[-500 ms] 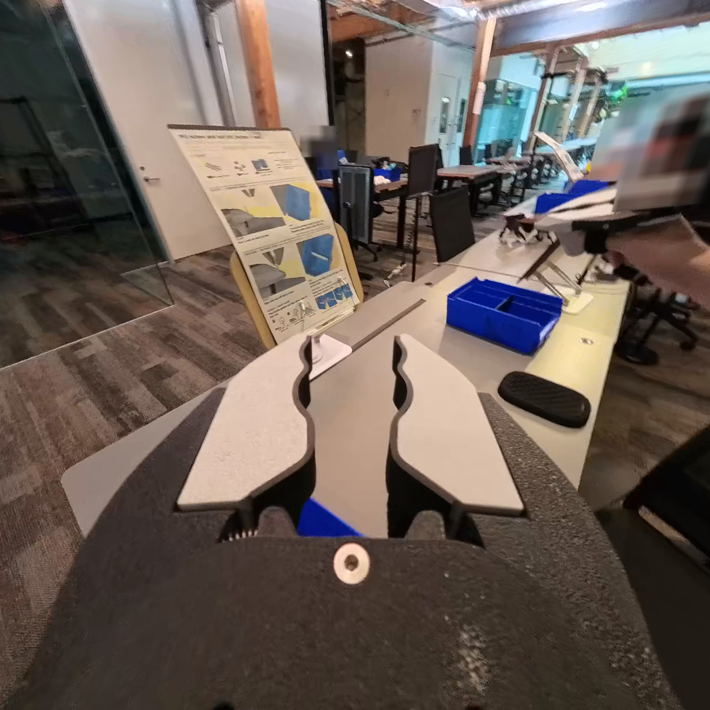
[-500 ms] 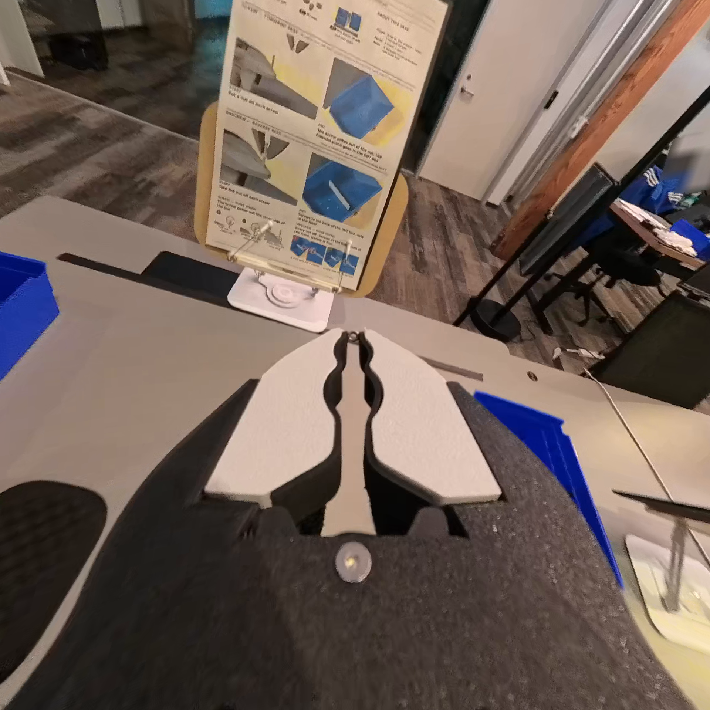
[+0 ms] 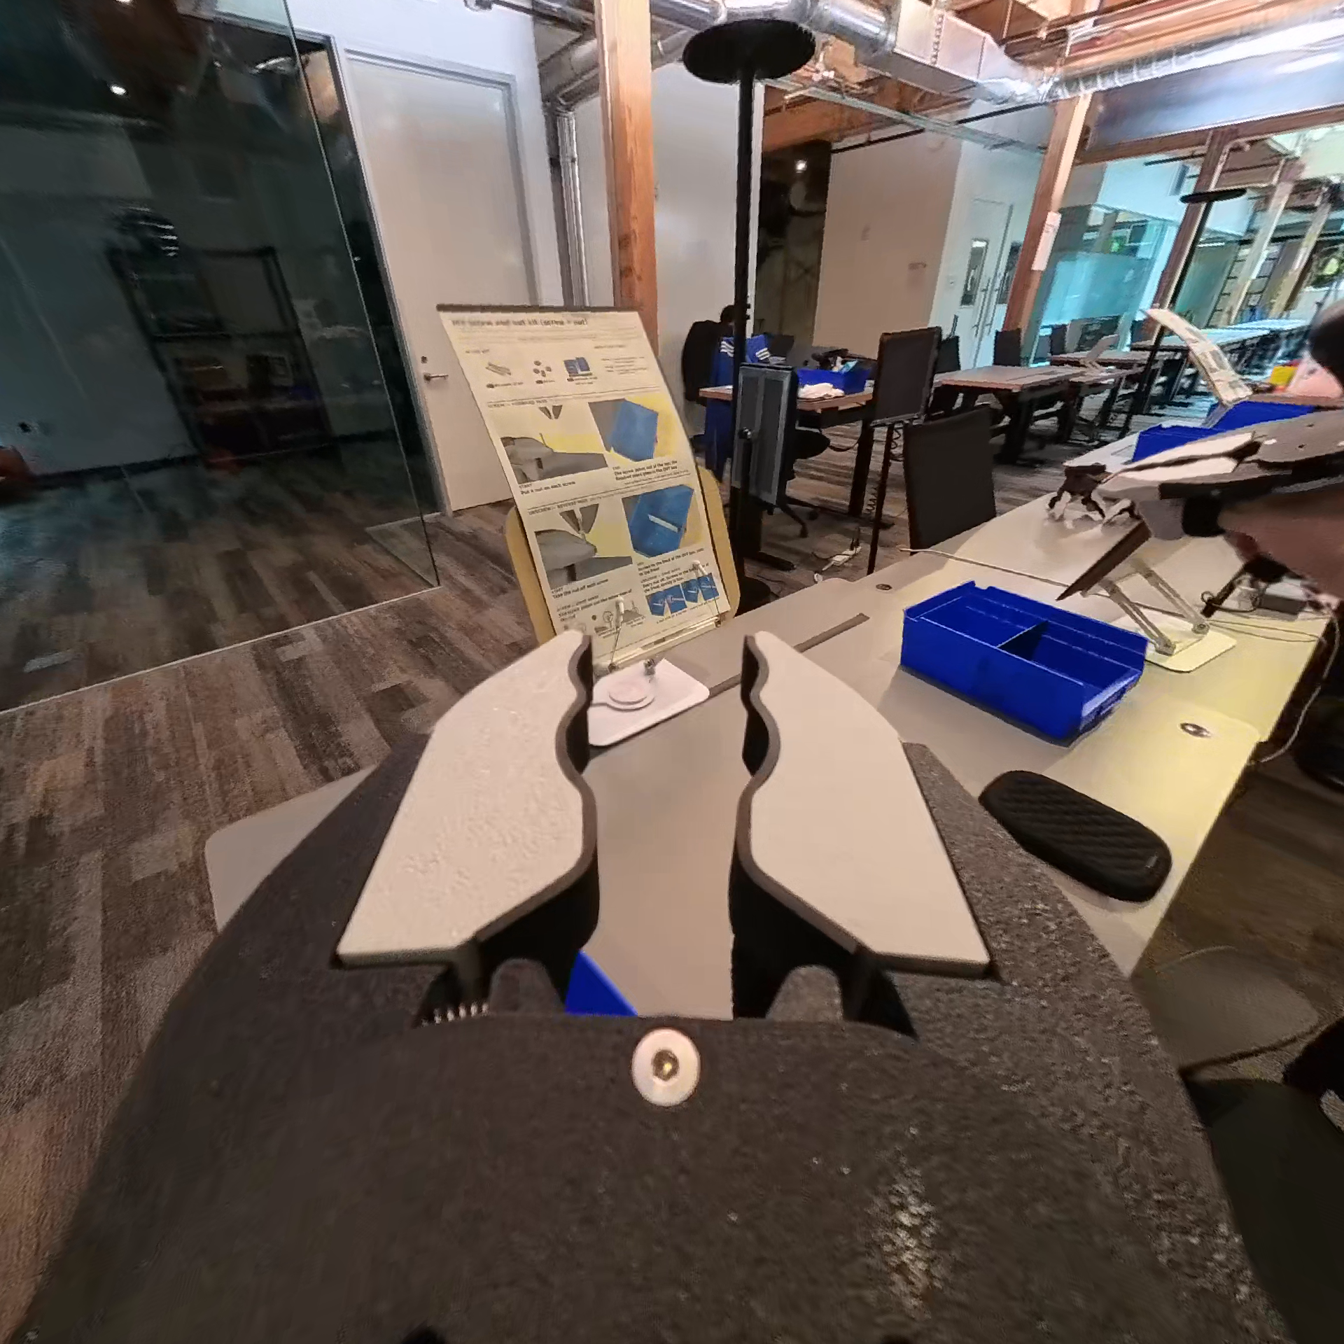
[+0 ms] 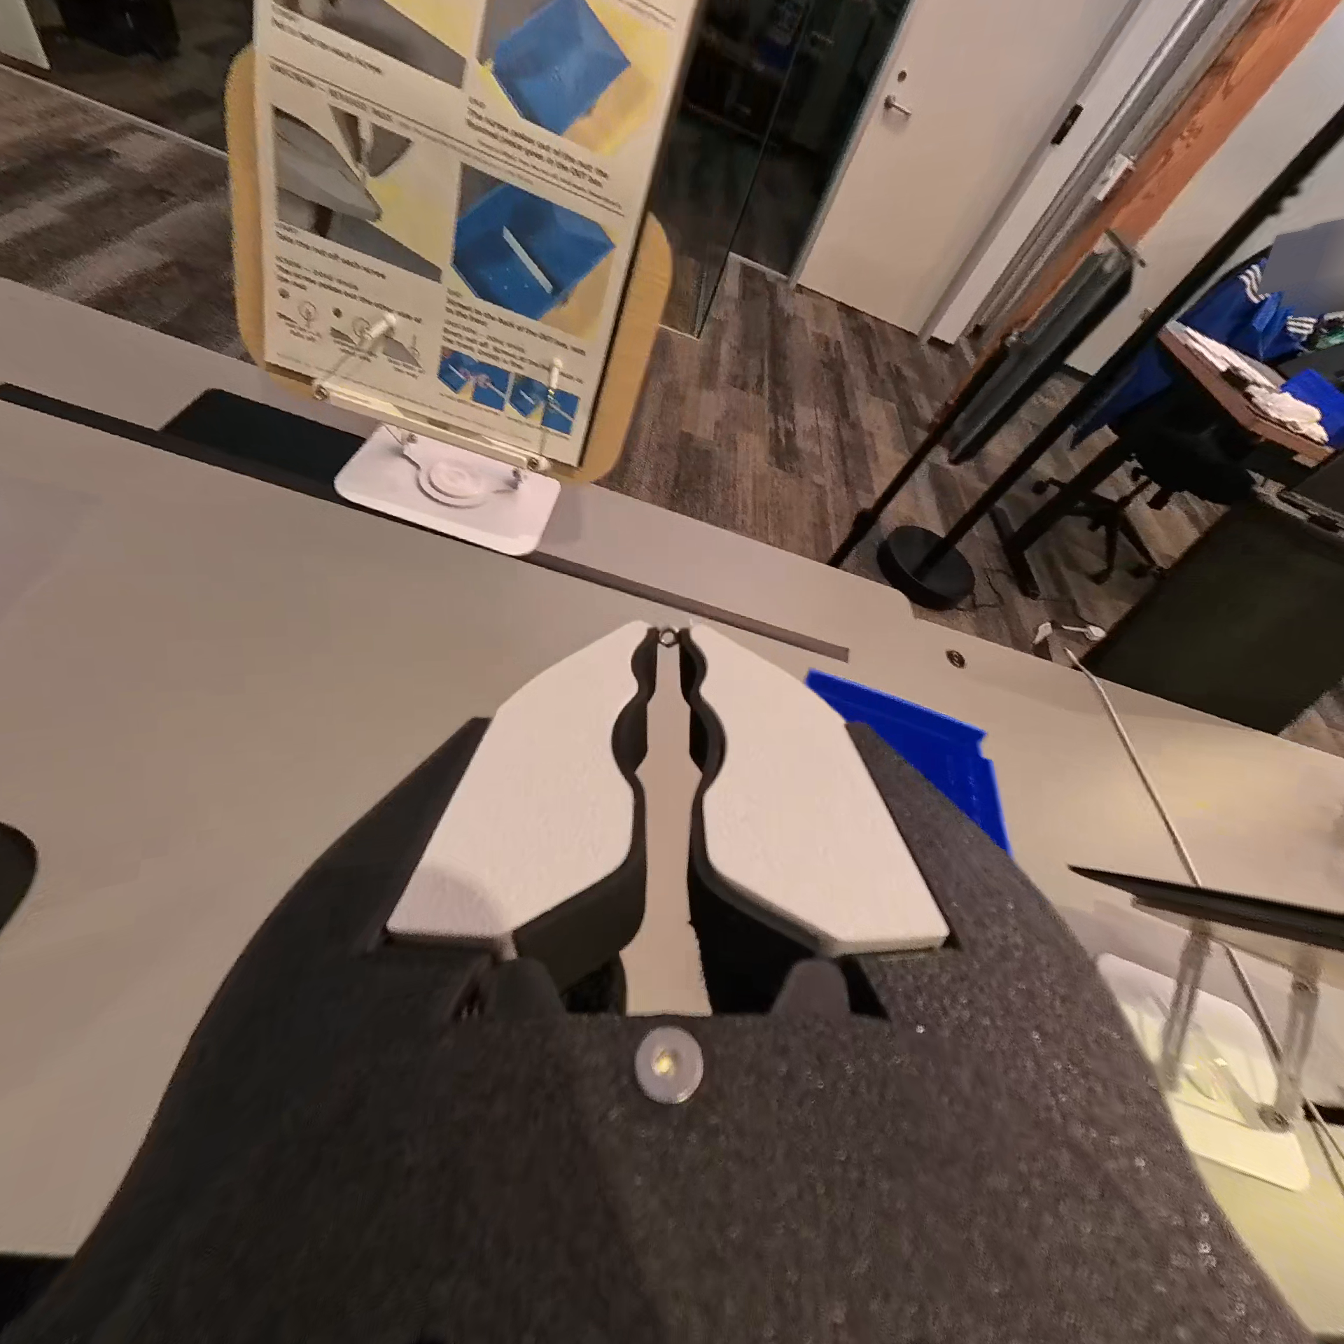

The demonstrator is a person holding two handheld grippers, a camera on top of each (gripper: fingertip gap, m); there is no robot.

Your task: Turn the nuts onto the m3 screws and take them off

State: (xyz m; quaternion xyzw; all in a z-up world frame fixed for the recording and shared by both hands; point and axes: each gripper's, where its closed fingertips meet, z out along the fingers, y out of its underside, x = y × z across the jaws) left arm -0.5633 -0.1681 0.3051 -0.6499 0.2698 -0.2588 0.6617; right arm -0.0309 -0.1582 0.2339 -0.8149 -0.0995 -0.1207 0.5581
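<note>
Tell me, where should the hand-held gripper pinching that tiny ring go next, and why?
Probably toward the blue bin. The right hand-held gripper pinches a small metal ring at its fingertips above the bare grey table, and the bin sits just to its right. The left hand-held gripper is open, holding nothing.

The fingers [image 3: 502, 800] are light grey on top with black edges, and the body behind them is speckled black. The surface [image 3: 1200, 698] is pale grey with a dark strip. The bin [image 3: 1018, 676] is bright blue. The pad [image 3: 1076, 844] is black with a criss-cross pattern. The sheet [image 3: 582, 473] is cream with yellow, grey and blue pictures. The floor [image 3: 182, 713] has brown and grey planks.
</note>
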